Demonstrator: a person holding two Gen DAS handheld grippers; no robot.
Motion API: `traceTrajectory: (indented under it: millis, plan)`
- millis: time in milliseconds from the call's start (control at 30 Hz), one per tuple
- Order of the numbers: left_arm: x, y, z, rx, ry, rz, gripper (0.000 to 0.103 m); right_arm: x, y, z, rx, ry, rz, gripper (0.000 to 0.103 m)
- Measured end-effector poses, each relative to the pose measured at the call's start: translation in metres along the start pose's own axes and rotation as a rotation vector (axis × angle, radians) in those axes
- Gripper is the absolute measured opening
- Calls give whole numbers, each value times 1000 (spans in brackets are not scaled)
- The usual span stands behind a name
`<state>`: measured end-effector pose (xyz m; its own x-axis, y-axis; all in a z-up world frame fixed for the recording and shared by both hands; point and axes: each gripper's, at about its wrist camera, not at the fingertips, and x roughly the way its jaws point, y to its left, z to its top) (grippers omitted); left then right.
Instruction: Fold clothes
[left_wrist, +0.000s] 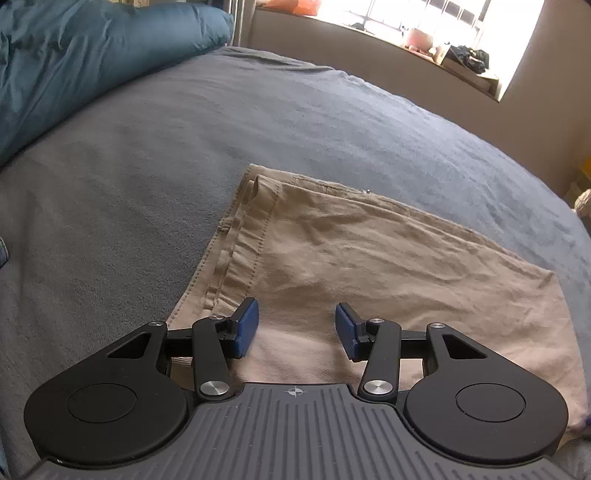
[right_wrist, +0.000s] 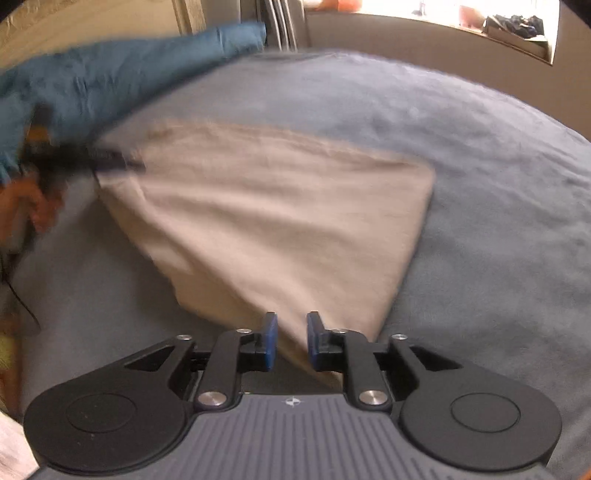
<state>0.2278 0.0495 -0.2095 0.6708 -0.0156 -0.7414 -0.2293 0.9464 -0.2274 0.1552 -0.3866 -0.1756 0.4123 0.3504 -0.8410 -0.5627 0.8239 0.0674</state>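
The bed, covered in a grey-blue fleece blanket (left_wrist: 184, 155), carries everything here, with a teal quilted duvet (left_wrist: 74, 55) bunched along its far left side. On it lies the beige cotton trousers (left_wrist: 369, 258), already doubled into a flat, roughly four-sided slab, the stitched waistband and belt loop (left_wrist: 226, 225) at its left edge in the left wrist view.

Judging by that shape, you are between folds, setting up the next one. Your left hand-held gripper (left_wrist: 297, 330) hangs just over the near edge of the cloth beside the waistband, its blue pads (left_wrist: 245, 328) spread apart with nothing between them. Your right hand-held gripper (right_wrist: 291, 341) sits over the near corner of the slab, jaws parted by a narrow gap and pinching nothing; that view is blurred, so finer detail is lost.

To do this well, take every layer at each near corner, not just the top one. Seat the pads well past the hem before you close. Lift both sides evenly, carry them across together, and keep the edges aligned so the waistband does not skew.
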Motion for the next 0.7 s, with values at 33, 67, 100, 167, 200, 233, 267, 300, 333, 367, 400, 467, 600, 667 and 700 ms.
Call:
traceTrajectory:
  millis: [33,67,100,167,200,233,267,300,333,367,400,467,600,667,700]
  plan:
    - [-2,0,1,-6,-4,-2,46,15,2,-7,-17,42,-34,22]
    - [-8,-2,2,4,-21,8,47,20,4,-13,-27,38,-45,23]
    - [-14,-4,3,15,-39,20,47,21,6,-15,-33,33,-54,23]
    - [-32,-14,2,88,-112,29,48,7,11,-6,-22,23,-63,23]
    - [-42,-19,1,127,-148,25,49,-2,12,-1,-12,10,-58,23]
    - [-50,-26,-2,168,-178,11,49,-13,12,4,15,-20,-27,24]
    - [-56,-32,-4,201,-194,-11,50,-22,11,12,49,-52,14,24]
    - [-60,-41,-7,243,-200,-42,50,-29,9,19,81,-81,52,24]
    - [-59,-51,-11,288,-197,-63,50,-29,9,27,108,-105,84,24]
    - [-54,-58,-13,320,-187,-56,50,-27,10,35,131,-126,106,24]
    - [-49,-66,-16,350,-176,-47,50,-17,14,45,145,-138,102,24]
    - [-31,-71,-19,365,-142,1,50,3,22,64,170,-159,97,24]
    - [0,-45,-17,231,-66,61,50,58,43,76,171,-123,74,24]
    - [6,-29,-15,168,-53,82,50,66,56,63,131,-105,50,25]
    - [6,-24,-14,153,-58,75,50,65,61,55,111,-107,42,24]
